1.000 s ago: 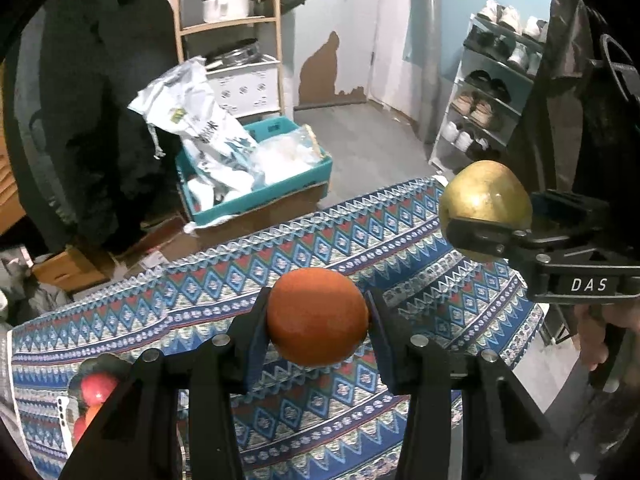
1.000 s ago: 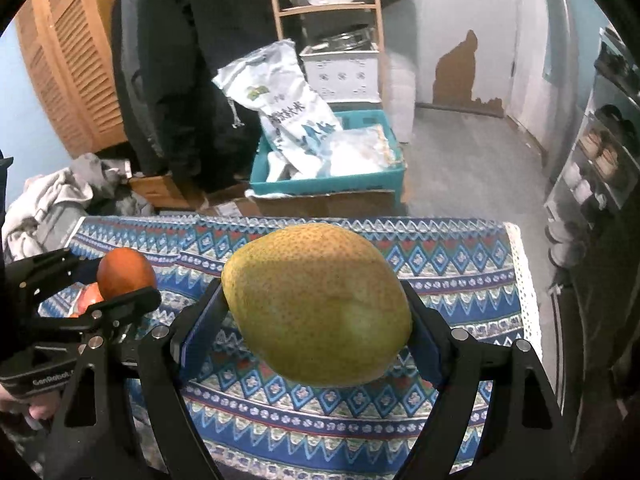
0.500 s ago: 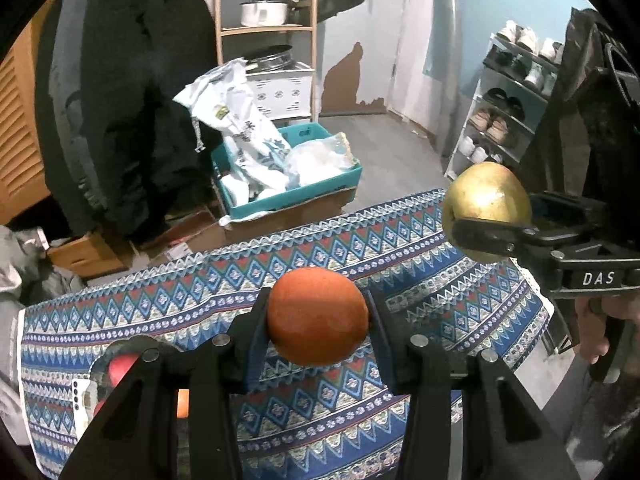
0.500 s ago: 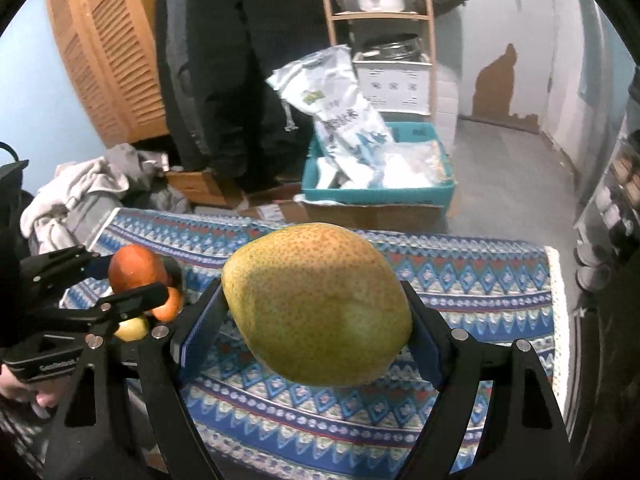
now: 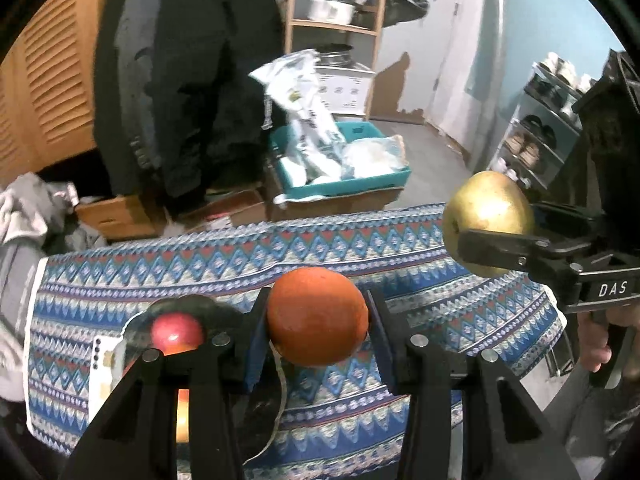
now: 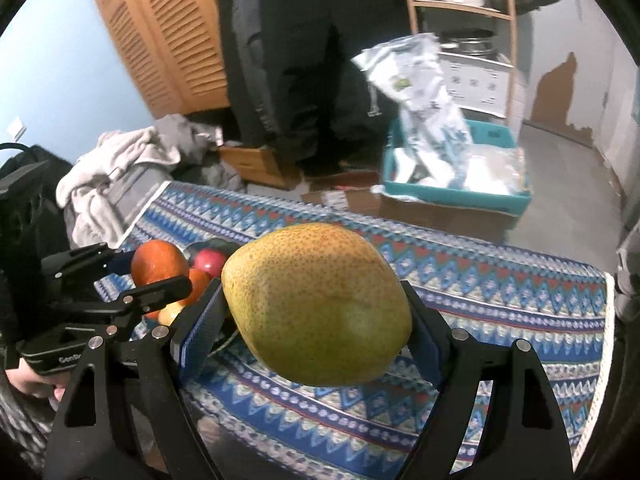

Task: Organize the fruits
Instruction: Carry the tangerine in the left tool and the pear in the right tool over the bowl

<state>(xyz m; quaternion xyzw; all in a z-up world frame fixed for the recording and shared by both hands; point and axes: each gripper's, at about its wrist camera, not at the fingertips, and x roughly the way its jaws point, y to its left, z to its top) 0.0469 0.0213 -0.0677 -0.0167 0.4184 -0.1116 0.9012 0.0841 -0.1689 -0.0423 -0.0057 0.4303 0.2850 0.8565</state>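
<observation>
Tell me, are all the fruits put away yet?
Not yet. Some fruit already sits in the dark bowl, including a red apple. Two pieces are in hand: the left gripper has its jaws shut on an orange, and the right gripper clamps a yellow pear. Both hang above the patterned cloth, not yet set down.

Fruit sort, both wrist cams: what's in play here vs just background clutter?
In play:
- orange, clamped in left gripper
- pear, clamped in right gripper
- red apple with other fruit in the dark bowl
- patterned tablecloth

Clutter:
- teal crate with plastic bags
- wooden shelf with pot
- shoe rack
- pile of clothes
</observation>
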